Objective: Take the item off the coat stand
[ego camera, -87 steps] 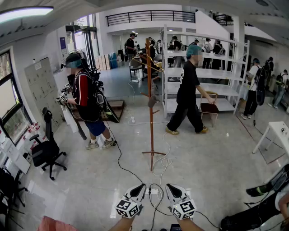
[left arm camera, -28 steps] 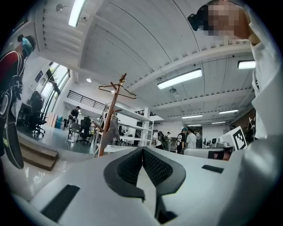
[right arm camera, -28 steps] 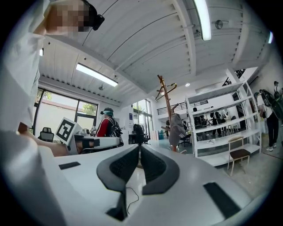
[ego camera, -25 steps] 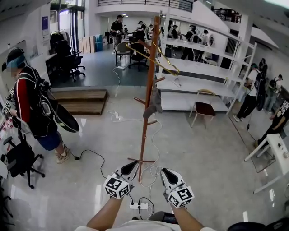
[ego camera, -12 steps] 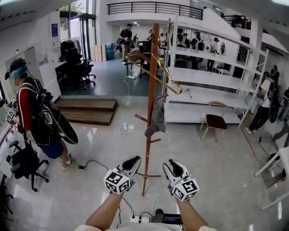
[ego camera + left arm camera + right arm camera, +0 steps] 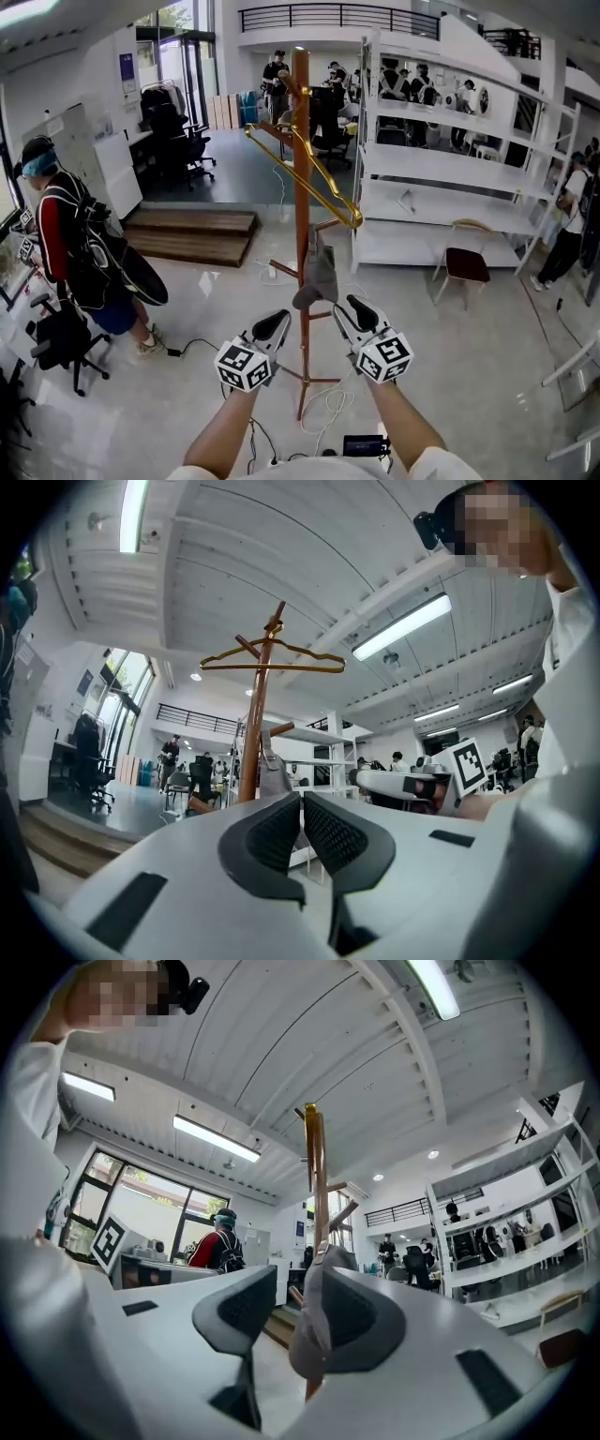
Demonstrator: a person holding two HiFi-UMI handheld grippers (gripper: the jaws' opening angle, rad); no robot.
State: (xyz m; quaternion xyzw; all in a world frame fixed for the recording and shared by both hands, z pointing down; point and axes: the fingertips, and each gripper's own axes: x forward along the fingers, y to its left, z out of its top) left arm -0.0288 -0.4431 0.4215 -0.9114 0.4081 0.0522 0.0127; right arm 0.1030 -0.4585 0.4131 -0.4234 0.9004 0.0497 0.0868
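A tall wooden coat stand (image 6: pixel 302 187) rises just ahead of me. A gold hanger (image 6: pixel 314 178) hangs from its top. Lower on a peg hangs a grey cloth item (image 6: pixel 321 277). My right gripper (image 6: pixel 345 307) is raised right beside that item. In the right gripper view the jaws are opening, and the grey item (image 6: pixel 314 1326) sits between them, lying against the right pad (image 6: pixel 361 1321) with a gap on the left. My left gripper (image 6: pixel 278 322) is shut and empty, left of the pole, which appears as the stand (image 6: pixel 255 733) in its own view.
A person in red and black with a backpack (image 6: pixel 70 239) stands at the left by an office chair (image 6: pixel 56 342). White shelving (image 6: pixel 450 159) and a red-seated chair (image 6: pixel 466 264) are behind on the right. Cables and a device (image 6: pixel 361 443) lie on the floor.
The stand has come much closer. Both grippers have risen toward the grey item, and the right gripper's jaws have spread apart around it.
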